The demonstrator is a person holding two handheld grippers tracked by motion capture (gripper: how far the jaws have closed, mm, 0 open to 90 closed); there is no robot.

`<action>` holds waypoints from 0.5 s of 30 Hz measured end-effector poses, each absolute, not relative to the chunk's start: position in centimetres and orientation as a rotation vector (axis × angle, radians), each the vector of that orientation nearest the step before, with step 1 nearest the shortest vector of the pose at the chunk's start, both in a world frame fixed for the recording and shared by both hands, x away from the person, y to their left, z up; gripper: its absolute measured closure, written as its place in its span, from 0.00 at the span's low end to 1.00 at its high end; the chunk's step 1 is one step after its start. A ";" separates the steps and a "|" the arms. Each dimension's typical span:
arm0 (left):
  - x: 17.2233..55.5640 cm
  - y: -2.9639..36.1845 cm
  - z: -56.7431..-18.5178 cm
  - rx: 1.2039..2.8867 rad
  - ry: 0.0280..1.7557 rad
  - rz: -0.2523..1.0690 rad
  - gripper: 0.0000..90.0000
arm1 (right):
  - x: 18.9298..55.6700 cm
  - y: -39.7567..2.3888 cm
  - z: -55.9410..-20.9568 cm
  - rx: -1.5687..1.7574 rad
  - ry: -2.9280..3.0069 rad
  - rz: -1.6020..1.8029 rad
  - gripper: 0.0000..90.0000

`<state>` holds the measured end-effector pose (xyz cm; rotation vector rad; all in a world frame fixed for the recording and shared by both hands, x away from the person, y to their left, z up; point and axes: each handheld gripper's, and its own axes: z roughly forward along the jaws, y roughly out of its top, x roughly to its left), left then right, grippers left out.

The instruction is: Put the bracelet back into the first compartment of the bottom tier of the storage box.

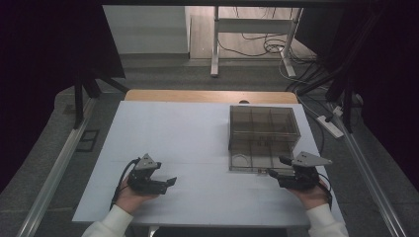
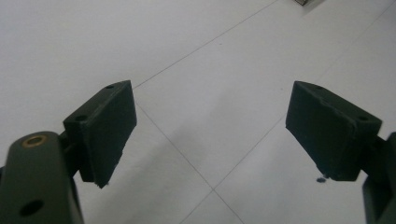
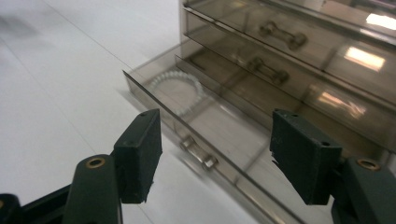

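White table (image 1: pixel 188 143) carries a smoky drawer box (image 1: pixel 264 129) whose bottom drawer (image 3: pixel 219 140) stands pulled out with a bead bracelet (image 3: pixel 180 91) inside — likely only closing remains — right gripper (image 3: pixel 212 158) and left gripper (image 2: pixel 210 128) both gaping, empty.

We're looking along the left gripper (image 2: pixel 210 135): jaws spread wide, nothing between them. One black pad (image 2: pixel 105 128) rises at 8 o'clock, the other pad (image 2: pixel 329 128) at 4 o'clock, both with worn, chipped edges. Below us sits a white table surface (image 2: pixel 140 42) with thin seam lines crossing near 6 o'clock. A brass-coloured screw (image 2: pixel 35 140) sits on the arm at 8 o'clock. A dark corner (image 2: pixel 306 2) of something peeks in at 1 o'clock; we can't tell what.
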<state>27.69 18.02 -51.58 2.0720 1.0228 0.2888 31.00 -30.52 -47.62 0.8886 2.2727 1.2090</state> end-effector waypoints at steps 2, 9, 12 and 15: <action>27.7 18.0 -51.6 2.074 1.023 0.290 0.18 | 30.9 -31.1 -47.8 0.903 2.280 1.221 0.36; 27.7 18.0 -51.6 2.071 1.025 0.290 0.18 | 30.4 -32.0 -48.5 0.917 2.275 1.205 0.36; 27.7 18.0 -51.6 2.073 1.025 0.289 0.18 | 30.4 -31.9 -48.7 0.916 2.275 1.192 0.36; 27.7 18.0 -51.6 2.075 1.023 0.291 0.18 | 30.5 -31.8 -48.8 0.909 2.277 1.181 0.34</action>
